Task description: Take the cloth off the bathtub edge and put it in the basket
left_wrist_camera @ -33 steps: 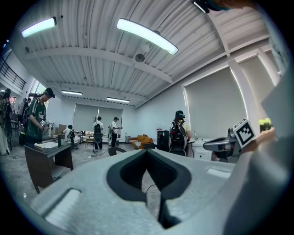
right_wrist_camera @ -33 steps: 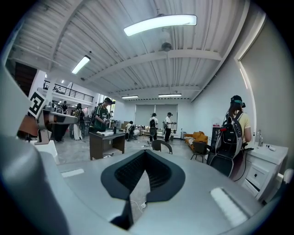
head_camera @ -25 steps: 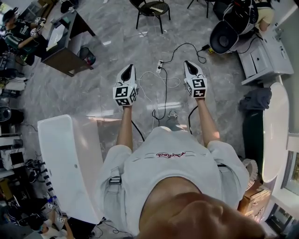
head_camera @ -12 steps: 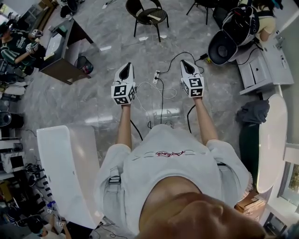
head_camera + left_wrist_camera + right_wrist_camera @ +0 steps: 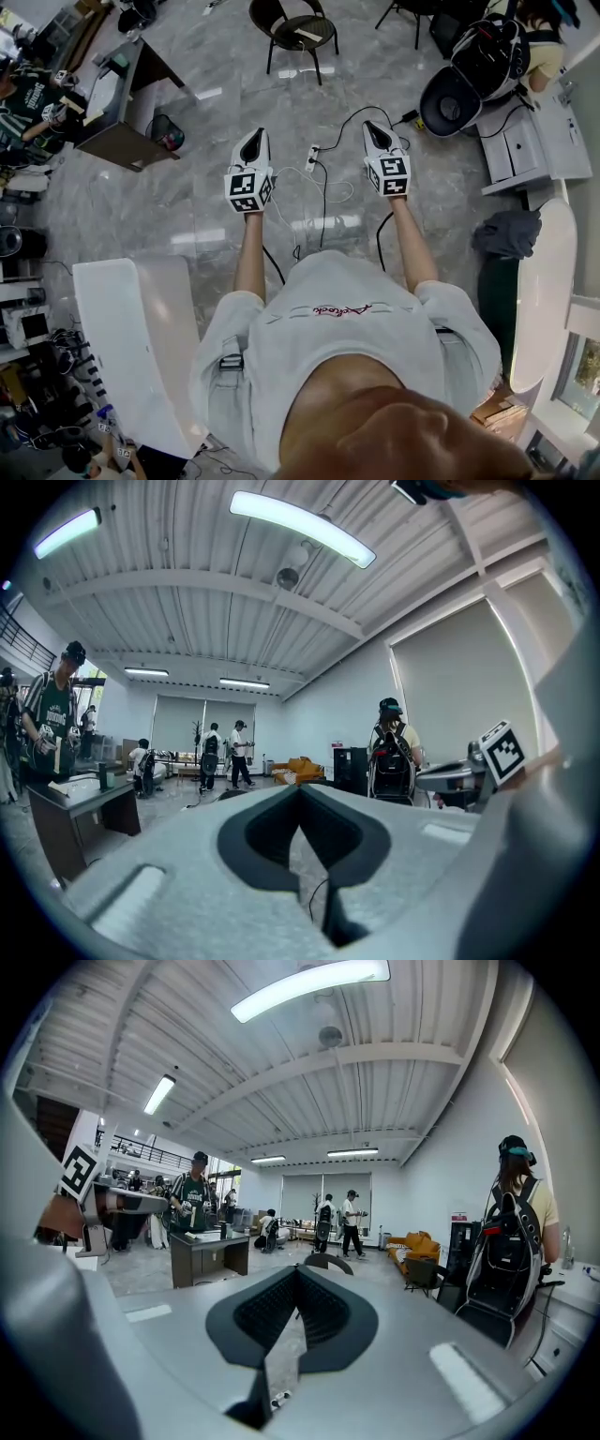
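Note:
In the head view a dark grey cloth [image 5: 509, 232] lies draped over the edge of a white bathtub [image 5: 542, 291] at the far right. My left gripper [image 5: 253, 142] and right gripper [image 5: 376, 132] are held out level in front of me over the marble floor, well left of the cloth. Both are shut with nothing in them. In the left gripper view the left gripper [image 5: 300, 803] shows its jaws closed on air, and so does the right gripper [image 5: 298, 1288] in the right gripper view. A small dark bin [image 5: 167, 133] stands by a desk at upper left; I cannot tell whether it is the basket.
A power strip with cables [image 5: 314, 155] lies on the floor between the grippers. A black chair [image 5: 295, 28] stands ahead, a desk [image 5: 117, 98] at upper left, a second white tub [image 5: 131, 347] at lower left. A person with a backpack [image 5: 487, 47] stands by a white cabinet [image 5: 534, 141].
The whole scene has slid down the head view as I walk forward. The cloth, tub and cables sit lower in the frame. Both grippers stay shut and held out ahead.

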Demonstrator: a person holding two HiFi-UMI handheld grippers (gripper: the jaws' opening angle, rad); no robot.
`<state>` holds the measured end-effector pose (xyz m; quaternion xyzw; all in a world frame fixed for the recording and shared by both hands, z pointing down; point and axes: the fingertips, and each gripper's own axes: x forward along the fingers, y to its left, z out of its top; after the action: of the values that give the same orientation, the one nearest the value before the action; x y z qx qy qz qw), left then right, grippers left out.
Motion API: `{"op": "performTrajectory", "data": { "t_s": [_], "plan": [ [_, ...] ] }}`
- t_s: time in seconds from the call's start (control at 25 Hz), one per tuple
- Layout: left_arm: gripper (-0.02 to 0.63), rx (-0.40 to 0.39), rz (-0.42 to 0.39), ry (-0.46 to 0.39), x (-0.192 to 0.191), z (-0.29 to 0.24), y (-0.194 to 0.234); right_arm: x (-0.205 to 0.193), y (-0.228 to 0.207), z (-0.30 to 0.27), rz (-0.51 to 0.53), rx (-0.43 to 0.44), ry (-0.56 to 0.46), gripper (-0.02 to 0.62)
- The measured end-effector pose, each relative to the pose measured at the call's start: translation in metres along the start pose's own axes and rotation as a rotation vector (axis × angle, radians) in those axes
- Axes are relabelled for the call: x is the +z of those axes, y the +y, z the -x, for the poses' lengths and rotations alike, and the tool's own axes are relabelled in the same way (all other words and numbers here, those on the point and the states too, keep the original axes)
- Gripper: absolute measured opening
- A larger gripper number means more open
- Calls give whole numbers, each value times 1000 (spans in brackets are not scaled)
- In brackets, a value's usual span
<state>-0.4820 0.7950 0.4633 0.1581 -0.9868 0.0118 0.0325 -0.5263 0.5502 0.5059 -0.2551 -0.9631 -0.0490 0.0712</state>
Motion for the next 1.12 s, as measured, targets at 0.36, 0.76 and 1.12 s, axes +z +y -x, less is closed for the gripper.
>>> {"op": "performTrajectory", "data": {
  "t_s": [0.36,0.76,1.12],
  "plan": [
    [0,-35,-1,-9,3,-38,28,8,-2,-39,9,-23,2,6],
    [0,-237,-48,-16,15,-110,10,14,-44,-33,-7,-227,14,6],
    [0,-573,-67,-25,23,-182,-120,-3,-135,78,-48,-572,38,6]
  ]
}}
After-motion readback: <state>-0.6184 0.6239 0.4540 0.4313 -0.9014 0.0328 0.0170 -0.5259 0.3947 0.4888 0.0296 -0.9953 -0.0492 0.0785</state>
